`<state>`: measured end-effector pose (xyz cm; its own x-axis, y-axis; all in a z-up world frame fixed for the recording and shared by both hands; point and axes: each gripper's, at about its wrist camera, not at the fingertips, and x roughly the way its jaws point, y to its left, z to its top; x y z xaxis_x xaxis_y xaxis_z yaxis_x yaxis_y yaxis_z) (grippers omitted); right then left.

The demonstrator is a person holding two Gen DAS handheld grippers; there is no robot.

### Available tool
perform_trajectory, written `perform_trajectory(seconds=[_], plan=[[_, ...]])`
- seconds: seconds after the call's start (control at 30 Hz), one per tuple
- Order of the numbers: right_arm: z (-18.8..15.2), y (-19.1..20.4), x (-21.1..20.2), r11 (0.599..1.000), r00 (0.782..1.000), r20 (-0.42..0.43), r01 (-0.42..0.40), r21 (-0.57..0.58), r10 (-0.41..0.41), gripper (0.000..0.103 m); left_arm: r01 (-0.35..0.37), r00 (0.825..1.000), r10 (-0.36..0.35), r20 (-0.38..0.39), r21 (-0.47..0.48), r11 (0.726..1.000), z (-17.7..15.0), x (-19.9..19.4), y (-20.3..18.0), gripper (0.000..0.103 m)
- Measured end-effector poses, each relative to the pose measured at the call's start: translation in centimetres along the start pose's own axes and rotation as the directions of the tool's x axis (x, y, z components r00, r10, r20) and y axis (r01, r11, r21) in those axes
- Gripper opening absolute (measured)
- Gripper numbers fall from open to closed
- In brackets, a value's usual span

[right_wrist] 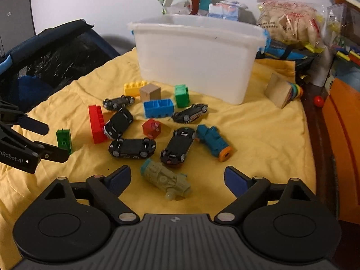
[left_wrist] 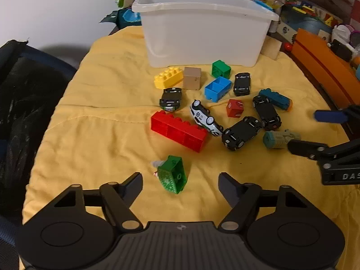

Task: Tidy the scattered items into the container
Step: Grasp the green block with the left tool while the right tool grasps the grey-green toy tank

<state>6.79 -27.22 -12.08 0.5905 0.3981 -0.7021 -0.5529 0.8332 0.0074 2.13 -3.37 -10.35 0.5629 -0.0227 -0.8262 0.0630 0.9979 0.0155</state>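
A white plastic bin (left_wrist: 202, 33) (right_wrist: 198, 58) stands at the back of a yellow cloth (left_wrist: 101, 123). In front of it lie scattered toys: a red brick (left_wrist: 178, 130), yellow brick (left_wrist: 168, 77), blue brick (left_wrist: 217, 88), green bricks, a tan cube (left_wrist: 192, 78), a red cube (left_wrist: 234, 108) and several toy cars. My left gripper (left_wrist: 180, 185) is open around a tipped green brick (left_wrist: 172, 174). My right gripper (right_wrist: 177, 180) is open around a grey-green toy train (right_wrist: 166, 178), with a teal train (right_wrist: 213, 141) beyond.
A black mesh chair (left_wrist: 29, 112) stands at the left. An orange box (left_wrist: 324, 65) and cluttered toys lie at the right. Snack bags (right_wrist: 290, 20) sit behind the bin. A wooden block (right_wrist: 279, 90) lies right of the bin.
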Motion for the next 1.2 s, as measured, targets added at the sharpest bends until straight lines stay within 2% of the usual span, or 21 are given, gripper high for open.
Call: perform_trajectory(seconds=[0.03, 0.17, 0.23, 0.33, 0.5, 0.6, 0.77, 0.93, 1.03, 1.1, 1.2], plan=[[-0.1, 0.1, 0.3, 1.000, 1.000, -0.004, 0.002, -0.004, -0.002, 0.084, 0.006, 1.000, -0.006, -0.001, 0.004, 1.000, 0.0, 0.2, 0.1, 0.076], [-0.2, 0.7, 1.0, 1.000, 1.000, -0.011, 0.001, -0.019, -0.002, 0.082, 0.038, 0.999, -0.038, -0.015, -0.015, 0.999, 0.1, 1.0, 1.0, 0.067], [-0.2, 0.9, 1.3, 0.999, 1.000, -0.014, 0.004, -0.043, -0.005, 0.080, 0.046, 0.999, -0.046, -0.020, -0.013, 0.999, 0.0, 1.4, 1.1, 0.066], [-0.2, 0.9, 1.9, 0.999, 1.000, -0.026, 0.006, -0.041, -0.007, 0.068, 0.052, 0.998, -0.052, -0.023, -0.008, 0.999, 0.1, 1.8, 1.2, 0.065], [-0.4, 0.7, 2.6, 1.000, 0.999, -0.039, -0.003, -0.027, 0.002, 0.067, 0.053, 0.998, -0.054, -0.032, -0.010, 0.999, 0.3, 2.7, 1.4, 0.061], [-0.5, 0.4, 3.0, 1.000, 0.999, -0.050, -0.011, -0.021, 0.010, 0.071, 0.053, 0.998, -0.053, -0.035, -0.013, 0.999, 0.3, 2.9, 1.3, 0.061], [-0.7, -0.1, 3.5, 0.999, 0.998, -0.050, -0.034, -0.010, 0.034, 0.070, 0.047, 0.998, -0.047, -0.028, -0.017, 0.999, 0.3, 3.2, 1.2, 0.061], [-0.6, -0.2, 3.6, 0.998, 0.997, -0.048, -0.066, -0.002, 0.066, 0.062, 0.045, 0.999, -0.045, -0.013, -0.019, 0.999, 0.4, 3.2, 0.8, 0.047], [-0.7, -0.2, 3.5, 0.998, 0.997, -0.048, -0.065, -0.016, 0.064, 0.068, 0.042, 0.999, -0.042, -0.016, -0.023, 0.999, 0.4, 3.2, 0.7, 0.047], [-0.9, -0.4, 3.5, 0.997, 0.996, -0.046, -0.074, -0.015, 0.073, 0.065, 0.041, 0.999, -0.041, -0.016, -0.029, 0.999, 0.4, 3.2, 0.7, 0.046], [-0.8, -0.7, 3.3, 0.996, 0.995, -0.046, -0.092, 0.004, 0.092, 0.054, 0.040, 0.999, -0.040, -0.013, -0.034, 0.999, 0.2, 3.0, 0.7, 0.039]])
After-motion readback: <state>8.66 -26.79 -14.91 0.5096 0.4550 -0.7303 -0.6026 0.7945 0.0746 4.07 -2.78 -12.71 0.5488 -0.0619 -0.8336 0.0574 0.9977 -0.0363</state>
